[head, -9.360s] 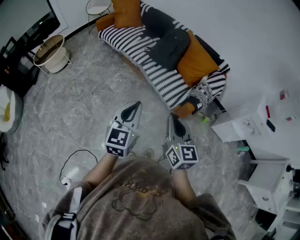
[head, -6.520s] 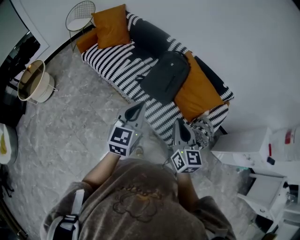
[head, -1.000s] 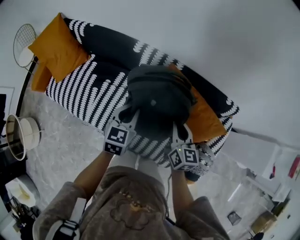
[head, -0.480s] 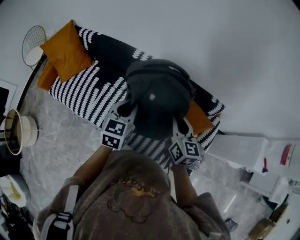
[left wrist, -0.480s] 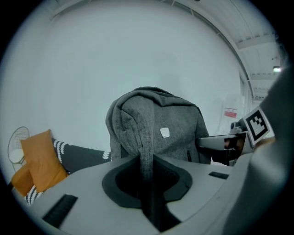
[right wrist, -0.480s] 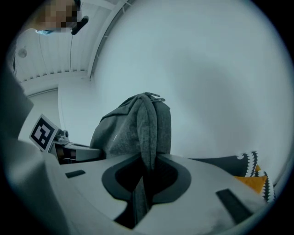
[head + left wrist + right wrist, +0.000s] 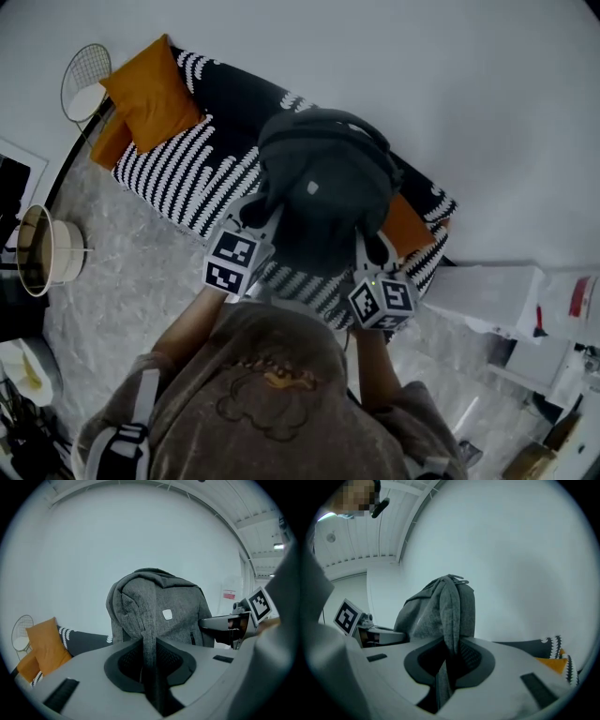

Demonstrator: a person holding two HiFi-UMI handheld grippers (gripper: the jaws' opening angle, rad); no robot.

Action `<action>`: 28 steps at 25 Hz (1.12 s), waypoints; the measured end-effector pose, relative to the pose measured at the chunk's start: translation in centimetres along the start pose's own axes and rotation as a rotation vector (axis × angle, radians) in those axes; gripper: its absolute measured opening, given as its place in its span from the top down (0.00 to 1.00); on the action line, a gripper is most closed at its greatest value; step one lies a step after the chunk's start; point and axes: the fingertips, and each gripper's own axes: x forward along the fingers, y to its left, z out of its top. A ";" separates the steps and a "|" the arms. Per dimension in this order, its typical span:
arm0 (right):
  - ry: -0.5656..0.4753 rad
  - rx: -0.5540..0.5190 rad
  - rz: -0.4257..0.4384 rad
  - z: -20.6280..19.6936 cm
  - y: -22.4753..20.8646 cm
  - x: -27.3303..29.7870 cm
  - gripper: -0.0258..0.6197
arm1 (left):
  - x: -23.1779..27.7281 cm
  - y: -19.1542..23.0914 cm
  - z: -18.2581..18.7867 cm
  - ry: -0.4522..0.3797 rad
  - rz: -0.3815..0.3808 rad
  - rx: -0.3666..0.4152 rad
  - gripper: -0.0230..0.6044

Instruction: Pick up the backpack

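The dark grey backpack (image 7: 323, 197) hangs in the air above the striped sofa (image 7: 202, 164), held between both grippers. My left gripper (image 7: 258, 216) is shut on a fold of the backpack's grey fabric (image 7: 149, 644) at its left side. My right gripper (image 7: 367, 246) is shut on a fold of the same fabric (image 7: 449, 639) at its right side. In the left gripper view the backpack (image 7: 159, 613) shows its front with a small white badge, and the right gripper (image 7: 225, 625) reaches in from the right. The backpack (image 7: 436, 611) fills the middle of the right gripper view.
An orange cushion (image 7: 150, 89) lies on the sofa's left end and another orange cushion (image 7: 408, 225) shows under the backpack. A wire side table (image 7: 86, 80) and a round basket (image 7: 47, 253) stand at the left. White furniture (image 7: 487, 295) stands at the right.
Both grippers have risen with the backpack gripped between them, lifting it clear of the sofa. The view has shifted slightly, and the sofa now sits further below the bag.
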 end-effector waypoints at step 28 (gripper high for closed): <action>-0.064 0.060 -0.101 -6.8 16.5 -18.9 0.89 | -22.1 -5.1 -6.4 -0.035 -0.124 0.083 0.88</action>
